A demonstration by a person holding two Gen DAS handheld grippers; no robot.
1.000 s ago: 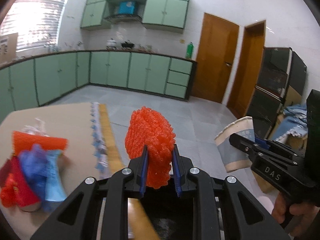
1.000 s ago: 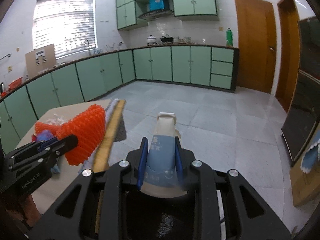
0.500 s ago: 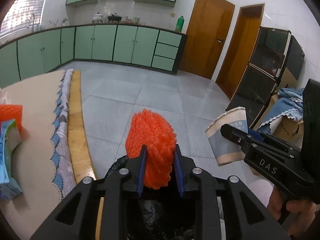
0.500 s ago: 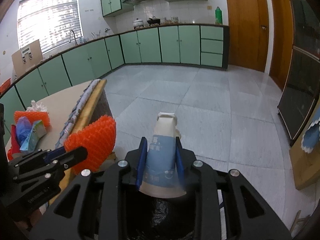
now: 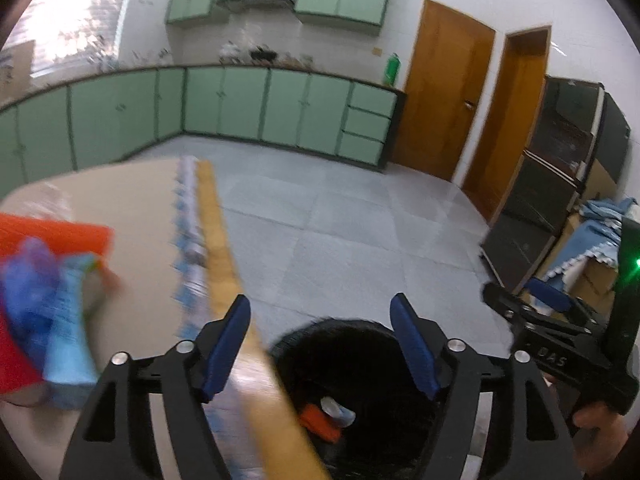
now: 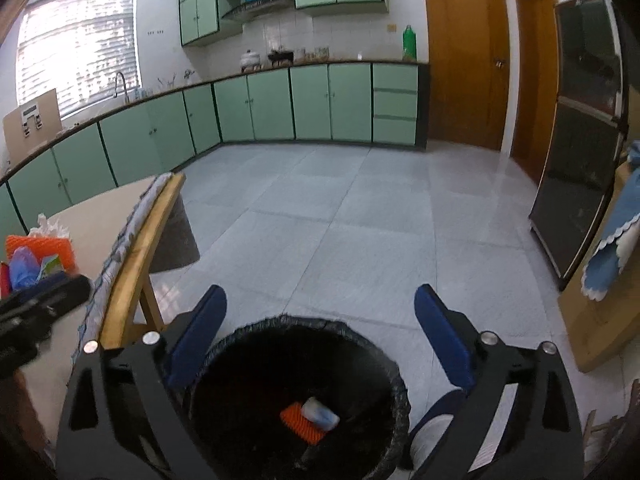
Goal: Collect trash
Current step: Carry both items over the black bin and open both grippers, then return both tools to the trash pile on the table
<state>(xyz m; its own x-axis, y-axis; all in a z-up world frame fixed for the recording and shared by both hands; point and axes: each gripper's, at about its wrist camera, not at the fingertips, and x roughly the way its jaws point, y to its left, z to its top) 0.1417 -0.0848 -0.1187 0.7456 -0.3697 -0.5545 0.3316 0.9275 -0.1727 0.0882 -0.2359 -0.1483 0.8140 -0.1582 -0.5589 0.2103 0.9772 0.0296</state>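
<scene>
Over the black-lined trash bin (image 5: pixel 360 364), in the left wrist view, the left gripper (image 5: pixel 320 344) stands with its blue-padded jaws spread wide and nothing between them. Down in the bin lie the orange foam net (image 5: pixel 320 424) and, touching it, the paper cup (image 5: pixel 338 410). The wooden table edge (image 5: pixel 224 264) runs past the left finger, and on the table (image 5: pixel 136 208) a blurred pile of remaining trash (image 5: pixel 48 292) shows orange, blue and red. At the right edge the right gripper (image 5: pixel 520 304) is seen side-on, held by a hand (image 5: pixel 596 420).

In the right wrist view, the right gripper (image 6: pixel 320 336) hangs directly above the bin (image 6: pixel 396 372), jaws wide and empty. The foam net (image 6: pixel 300 420) and the cup (image 6: pixel 320 408) rest together on the bin's bottom. To the left, the left gripper (image 6: pixel 60 292) sits beside the table (image 6: pixel 100 220), with the trash pile (image 6: pixel 36 258) behind it.
</scene>
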